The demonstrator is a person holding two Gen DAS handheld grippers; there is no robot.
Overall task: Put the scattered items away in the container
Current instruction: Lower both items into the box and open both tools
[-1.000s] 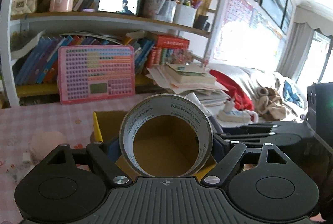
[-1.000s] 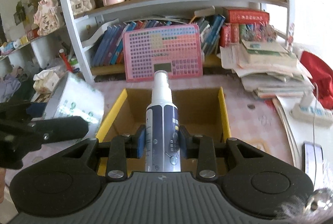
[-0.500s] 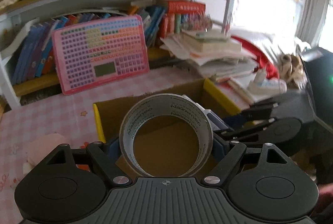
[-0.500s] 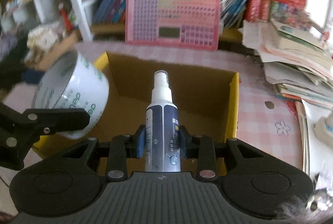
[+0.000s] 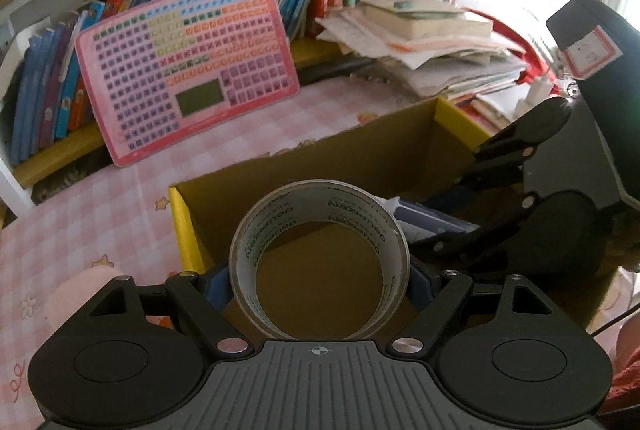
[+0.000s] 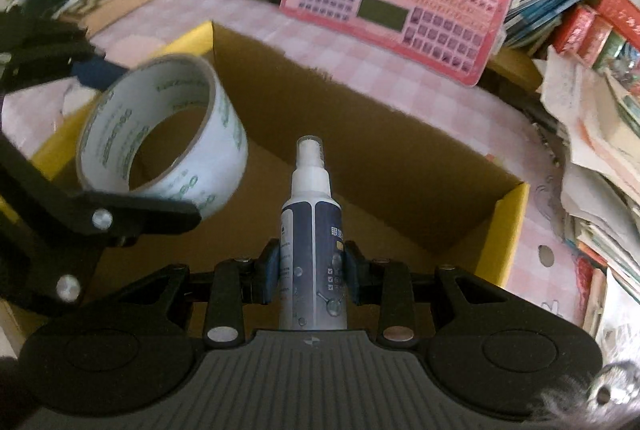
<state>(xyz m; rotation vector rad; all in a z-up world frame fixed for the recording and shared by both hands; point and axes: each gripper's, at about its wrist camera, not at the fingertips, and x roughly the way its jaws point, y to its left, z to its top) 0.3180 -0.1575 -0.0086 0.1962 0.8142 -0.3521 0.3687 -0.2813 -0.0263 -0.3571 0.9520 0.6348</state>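
Two grippers hang over an open brown cardboard box with yellow edges on a pink checked tablecloth: the left gripper clamps a wide roll of clear packing tape, the right gripper a white-and-navy spray bottle.

free: cardboard box interior bare, open-topped | crowding: both claws side by side over it (close together) | beyond: pink board, paper stack

The spray bottle's base is hidden behind the gripper body, and the box's near wall is covered too.
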